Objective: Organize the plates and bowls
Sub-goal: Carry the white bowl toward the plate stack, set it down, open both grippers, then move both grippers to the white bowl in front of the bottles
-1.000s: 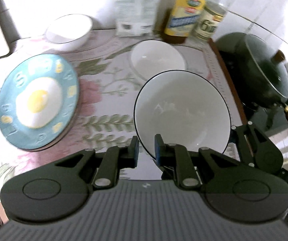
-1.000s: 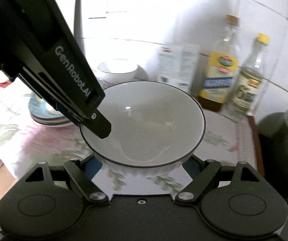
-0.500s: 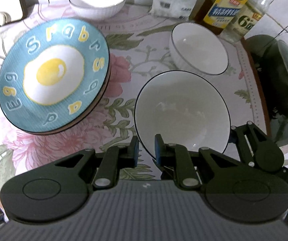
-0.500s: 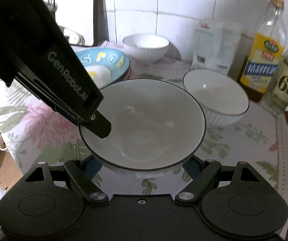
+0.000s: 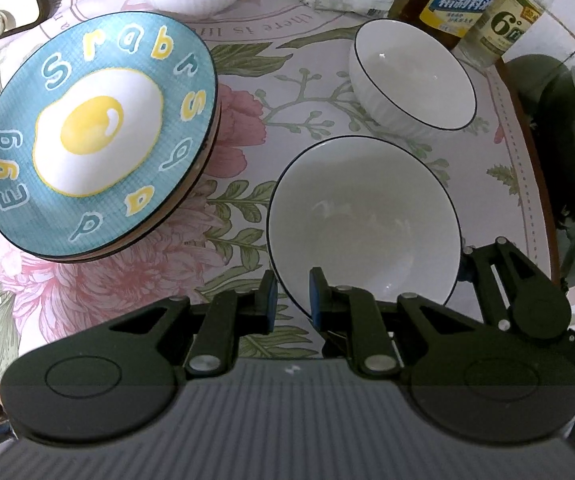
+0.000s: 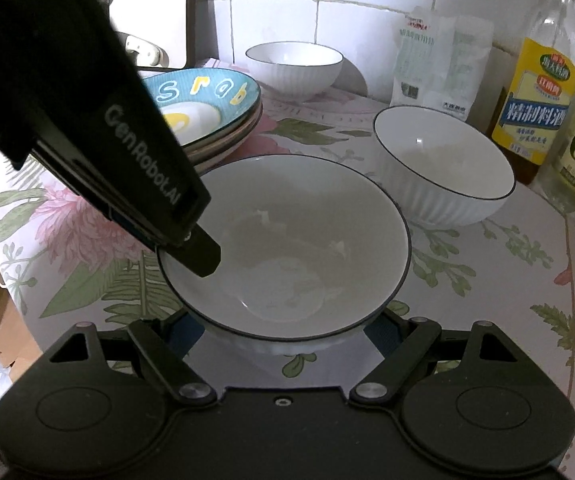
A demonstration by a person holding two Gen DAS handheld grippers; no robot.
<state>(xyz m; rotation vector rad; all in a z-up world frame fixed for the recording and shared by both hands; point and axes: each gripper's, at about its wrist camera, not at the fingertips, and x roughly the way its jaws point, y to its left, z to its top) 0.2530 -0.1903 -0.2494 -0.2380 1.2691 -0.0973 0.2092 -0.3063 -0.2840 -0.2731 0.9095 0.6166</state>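
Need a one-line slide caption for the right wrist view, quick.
Both grippers hold a white bowl above the floral tablecloth: left gripper pinches its rim, right gripper cradles its base.

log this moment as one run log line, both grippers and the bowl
left gripper: pinching near rim of held bowl | right gripper: cradling same bowl's sides | next: likely nest into second bowl

"GenRobot.AI" on left gripper [image 6: 191, 248]; "6°" on bottle [image 5: 501, 26]; "egg" on plate [image 5: 95, 136].

Your right gripper [image 6: 285, 330] cradles the black-rimmed white bowl [image 6: 287, 248] between spread fingers. Your left gripper [image 6: 203, 256] pinches its left rim. A second bowl [image 6: 443, 164] sits just beyond; egg plate stack [image 6: 211, 116] behind.
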